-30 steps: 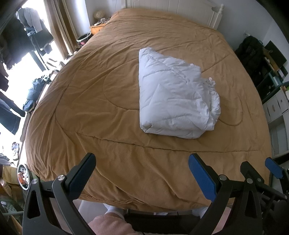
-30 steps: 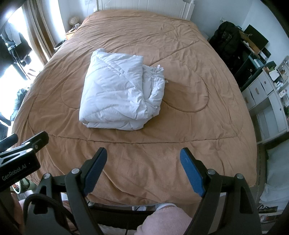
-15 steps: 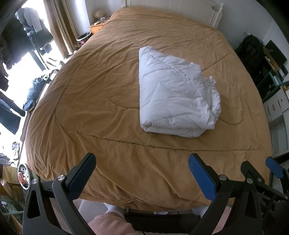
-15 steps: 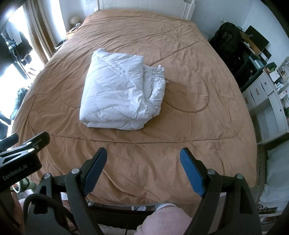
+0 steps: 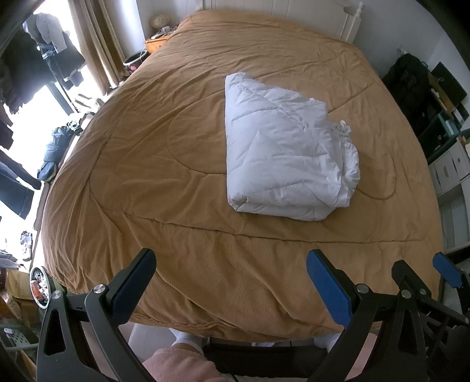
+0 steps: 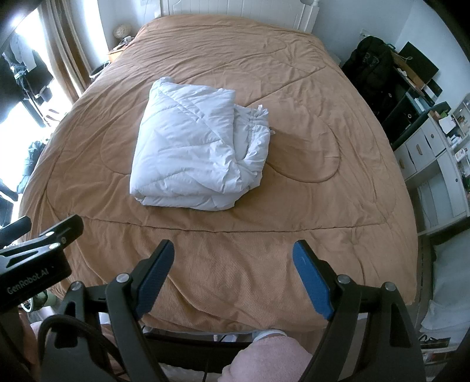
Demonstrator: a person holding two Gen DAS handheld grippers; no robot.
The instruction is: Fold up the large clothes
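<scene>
- white, puffy and quilted, the duvet (image 5: 286, 155) lies folded into a thick packet near the middle of the bed, on the tan bedspread (image 5: 164, 164).
- its left and near edges look square; the right side shows bunched layers and small ties poking out, so that end is a bit loose.
- the left gripper (image 5: 232, 282) hangs over the foot of the bed with its blue-padded jaws spread wide, nothing between them.
- the right gripper (image 6: 232, 276) sits beside it, just as wide open and empty, well apart from the duvet.
- to my eye the folding is about finished; at most the ragged right end wants tucking or one more fold.
- a white headboard (image 6: 235, 11) stands at the far end.
</scene>
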